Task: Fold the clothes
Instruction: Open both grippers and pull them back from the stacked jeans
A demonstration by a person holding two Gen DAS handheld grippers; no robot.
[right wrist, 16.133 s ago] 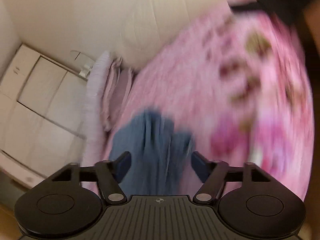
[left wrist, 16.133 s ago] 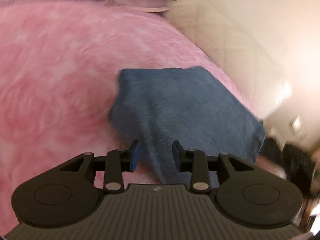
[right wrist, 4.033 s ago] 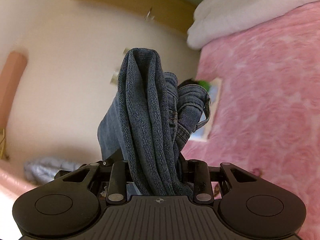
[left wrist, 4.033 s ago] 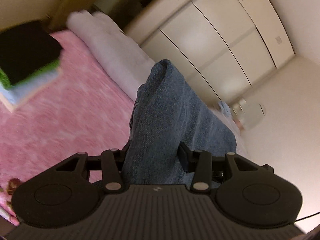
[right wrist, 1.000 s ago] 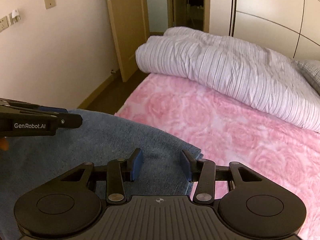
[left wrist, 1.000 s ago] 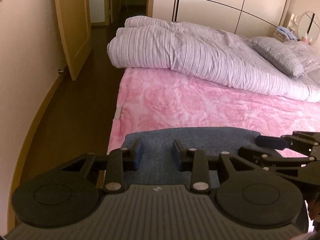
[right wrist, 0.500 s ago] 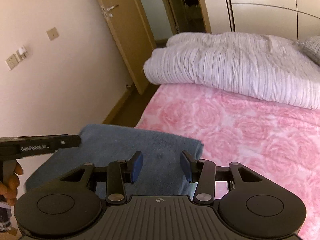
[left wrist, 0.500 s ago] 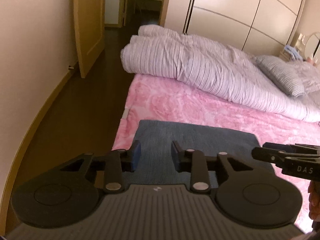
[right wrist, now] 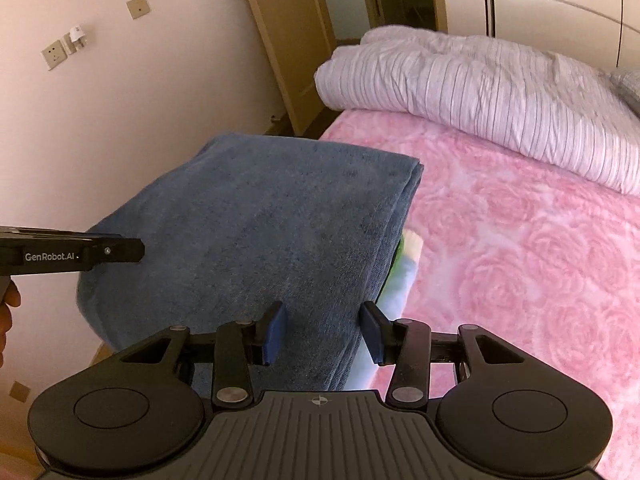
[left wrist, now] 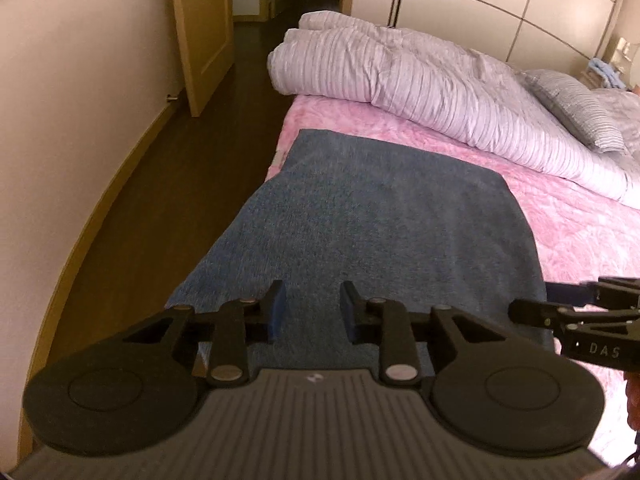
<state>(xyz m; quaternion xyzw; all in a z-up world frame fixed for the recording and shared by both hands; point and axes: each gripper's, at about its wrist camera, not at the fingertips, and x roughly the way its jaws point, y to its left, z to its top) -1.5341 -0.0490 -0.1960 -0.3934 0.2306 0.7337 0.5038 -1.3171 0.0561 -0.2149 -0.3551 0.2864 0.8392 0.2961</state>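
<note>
Denim: the folded blue denim garment (left wrist: 372, 216) lies flat on the near corner of the pink rose-patterned bed cover (left wrist: 580, 232), its folded layers stacked along the edge that shows in my right view (right wrist: 256, 220).
Underneath: at the garment's right edge a pale blue and green piece of cloth (right wrist: 404, 268) pokes out from below it; I cannot tell what it is.
Left tool: my left tool (left wrist: 312, 310) hangs above the near end of the denim, its blue-padded fingers (left wrist: 277, 312) closing with a gap between them; the cloth lies below them, and neither pad presses on it.
Right tool: my right tool (right wrist: 322, 330) hangs over the right near edge of the same garment with its fingers (right wrist: 276, 332) apart, gripping nothing.
Cross views: the right tool shows at the right border of the left view (left wrist: 576, 320), just beside the garment's edge; the left tool's black body, lettered GenRobot.AI, reaches in from the left of the right view (right wrist: 80, 254), with part of my hand (right wrist: 6, 316) at the frame edge.
Bedding: a rolled lilac striped duvet (left wrist: 420, 80) lies across the far side of the bed, well apart from the denim, with a grey striped pillow (left wrist: 576, 112) beside it.
Room: a wooden door (left wrist: 204, 32) stands open over the dark floor (left wrist: 168, 184) on the left.
</note>
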